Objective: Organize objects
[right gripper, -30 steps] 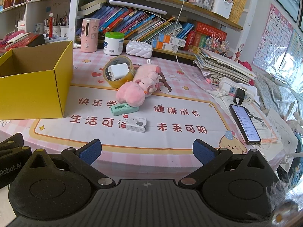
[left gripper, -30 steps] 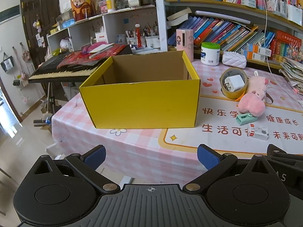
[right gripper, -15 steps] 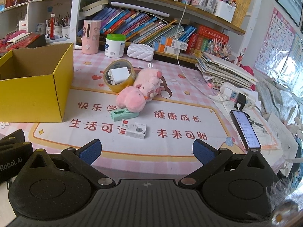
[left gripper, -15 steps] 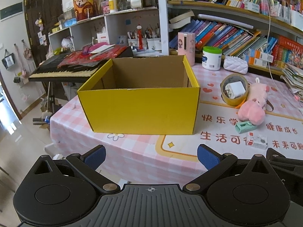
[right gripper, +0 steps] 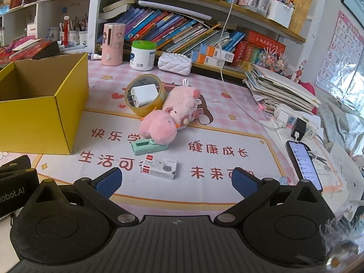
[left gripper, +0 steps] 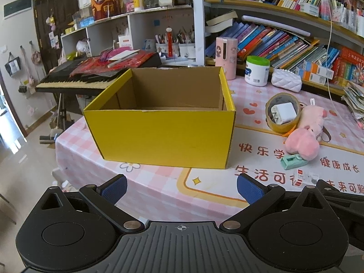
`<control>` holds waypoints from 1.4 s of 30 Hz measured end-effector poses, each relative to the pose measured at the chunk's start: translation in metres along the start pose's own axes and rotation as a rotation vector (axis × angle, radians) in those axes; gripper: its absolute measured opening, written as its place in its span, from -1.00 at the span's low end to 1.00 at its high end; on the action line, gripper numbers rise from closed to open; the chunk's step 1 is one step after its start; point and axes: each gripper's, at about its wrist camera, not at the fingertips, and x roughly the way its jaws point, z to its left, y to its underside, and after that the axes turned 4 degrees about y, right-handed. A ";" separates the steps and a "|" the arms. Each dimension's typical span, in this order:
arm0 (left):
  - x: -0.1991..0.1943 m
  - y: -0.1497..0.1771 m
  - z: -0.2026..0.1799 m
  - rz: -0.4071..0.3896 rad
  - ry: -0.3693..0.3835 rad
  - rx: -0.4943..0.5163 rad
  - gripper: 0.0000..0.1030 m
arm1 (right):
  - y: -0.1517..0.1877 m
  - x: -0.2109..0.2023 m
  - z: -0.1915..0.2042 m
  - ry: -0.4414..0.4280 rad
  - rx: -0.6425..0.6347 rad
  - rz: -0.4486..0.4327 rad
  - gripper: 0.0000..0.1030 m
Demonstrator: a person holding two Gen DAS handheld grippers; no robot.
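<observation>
An open, empty yellow cardboard box (left gripper: 163,134) stands on the table's left part; it also shows in the right wrist view (right gripper: 43,118). To its right lie a tape roll (right gripper: 145,95) with a white charger (right gripper: 143,95) inside it, a pink plush toy (right gripper: 170,118), a green stapler (right gripper: 147,146) and a small white box (right gripper: 159,168). My left gripper (left gripper: 180,187) is open and empty, in front of the yellow box. My right gripper (right gripper: 175,180) is open and empty, just short of the small white box.
A phone (right gripper: 303,163) and a power strip (right gripper: 295,120) lie at the right, beside a paper stack (right gripper: 279,88). A pink canister (right gripper: 112,44), white jar (right gripper: 142,55) and white pouch (right gripper: 174,63) stand at the back below bookshelves. A keyboard (left gripper: 75,79) sits left of the table (left gripper: 147,188).
Both grippers have moved forward and up a little toward the table; the box and the objects look closer. Nothing on the table has moved.
</observation>
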 end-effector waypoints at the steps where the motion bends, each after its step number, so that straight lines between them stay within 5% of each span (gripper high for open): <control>1: 0.001 0.000 -0.002 0.003 -0.001 -0.004 1.00 | -0.001 0.002 -0.001 -0.004 -0.003 0.001 1.00; 24: 0.024 0.005 -0.025 0.043 -0.099 -0.145 1.00 | 0.000 0.078 -0.028 -0.178 -0.078 0.003 0.93; 32: 0.027 0.009 -0.035 0.037 -0.123 -0.122 1.00 | -0.001 0.113 -0.024 -0.307 -0.062 0.051 0.62; 39: 0.027 0.007 -0.045 0.036 -0.150 -0.093 1.00 | 0.002 0.134 -0.016 -0.361 -0.087 0.091 0.14; 42: 0.029 0.006 -0.053 0.035 -0.120 -0.095 1.00 | 0.000 0.135 -0.022 -0.380 -0.104 0.087 0.13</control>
